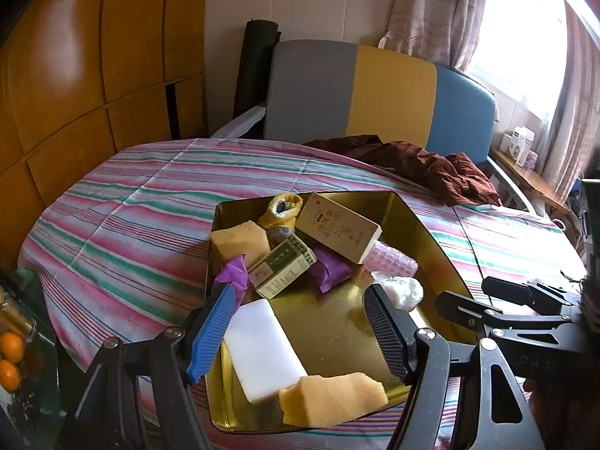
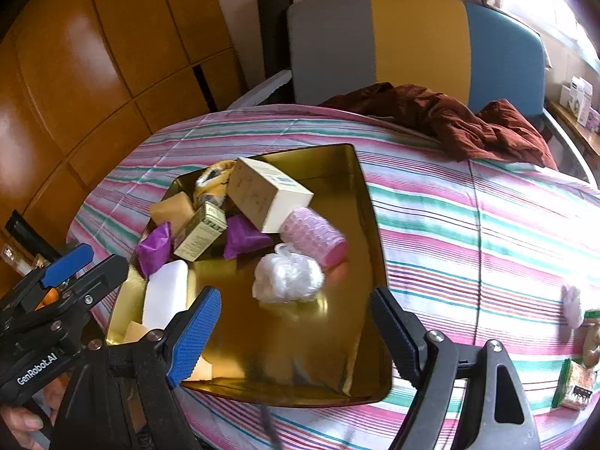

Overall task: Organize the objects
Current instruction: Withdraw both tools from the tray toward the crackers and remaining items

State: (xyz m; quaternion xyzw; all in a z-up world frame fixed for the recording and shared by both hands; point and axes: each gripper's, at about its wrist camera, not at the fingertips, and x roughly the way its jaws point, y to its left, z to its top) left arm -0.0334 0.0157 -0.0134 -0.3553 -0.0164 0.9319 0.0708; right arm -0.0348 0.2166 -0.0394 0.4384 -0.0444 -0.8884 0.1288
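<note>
Two claws hang over a gold tray [image 2: 360, 202] on the striped bedcover [image 1: 123, 202], both w/ jaws apart and nothing between the pads.

Key relation, as I read it: most stuff is already in the tray, and the leftovers lie on the cover at the far right edge of the right-wrist view, a green packet [image 2: 573, 384] and a pale fuzzy thing [image 2: 573, 305]. They're well apart from the tray and on the right claw's [image 2: 296, 332] side, so the right hand is the nearer one. The left claw [image 1: 298, 332] sits over the tray's near-left corner, above a white bar [image 1: 262, 348] whose long axis runs roughly front to back between its jaws. A sponge [image 1: 333, 393] lies just beside it at the near rim.

Hard to make out:
- leftovers are cut by the frame edge and glare, so type and count are unclear
- the packet's long axis can't be told, too distorted
- tray pile overlaps, w/ a tan box [image 2: 268, 193] leaning on a pink roller [image 2: 313, 236] and a white mesh puff [image 2: 287, 277] in front
- something brownish above the packet, unidentifiable
</note>
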